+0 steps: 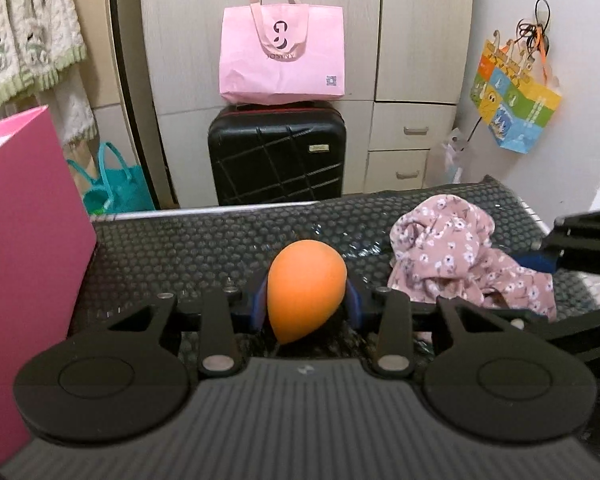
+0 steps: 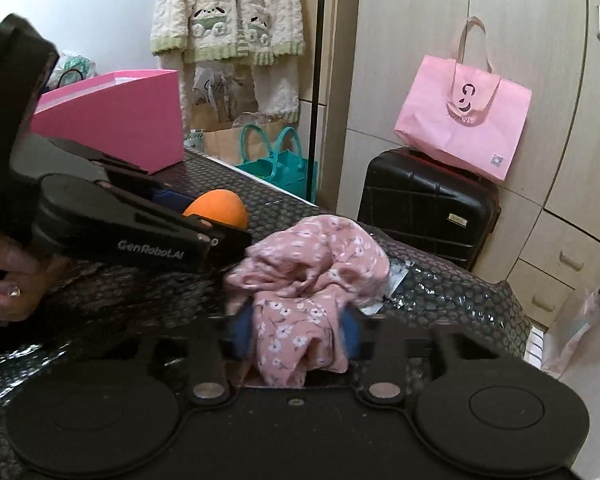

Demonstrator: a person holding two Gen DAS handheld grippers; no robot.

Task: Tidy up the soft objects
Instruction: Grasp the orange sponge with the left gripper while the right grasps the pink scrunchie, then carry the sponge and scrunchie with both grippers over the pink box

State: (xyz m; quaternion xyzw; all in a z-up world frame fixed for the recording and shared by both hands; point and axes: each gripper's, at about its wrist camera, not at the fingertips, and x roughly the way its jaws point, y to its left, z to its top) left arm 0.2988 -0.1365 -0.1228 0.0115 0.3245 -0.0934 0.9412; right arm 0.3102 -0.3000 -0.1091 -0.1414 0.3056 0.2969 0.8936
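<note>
Left wrist view, from the left edge: I see a pink box (image 1: 24, 248) filling the left side, standing on the black dotted mat (image 1: 172, 252). Teal bag (image 1: 116, 184) on the floor behind it, left of centre. At centre, my left gripper (image 1: 306, 300) has its jaws clamped on the orange sponge (image 1: 306, 288), blue pads pressed to both flanks, pointed end toward the camera. Above it, at upper centre, a black suitcase (image 1: 278, 156) carries a pink tote (image 1: 282, 56). Right of centre, the floral cloth (image 1: 460, 256) lies bunched on the mat. At the right edge, part of my right gripper (image 1: 540, 262) reaches into the cloth; I cannot see its tips there. A colourful bag (image 1: 514, 100) hangs on the wall at upper right.

Right wrist view, from the left edge: a hand (image 2: 12, 280) at lower left holds the left gripper (image 2: 204, 216), which crosses the left half of the frame with the sponge (image 2: 220, 208) in its tip. Pink box (image 2: 116, 120) behind it at upper left, a cream garment (image 2: 228, 12) hanging at top centre, teal bag (image 2: 276, 160) below that. At bottom centre, my right gripper (image 2: 300, 340) is closed on a fold of the cloth (image 2: 308, 280), fabric pinched between the blue pads, the rest heaped on the mat (image 2: 440, 276) just ahead. Suitcase (image 2: 424, 204) and tote (image 2: 464, 120) at right, before a wardrobe (image 2: 540, 40).
</note>
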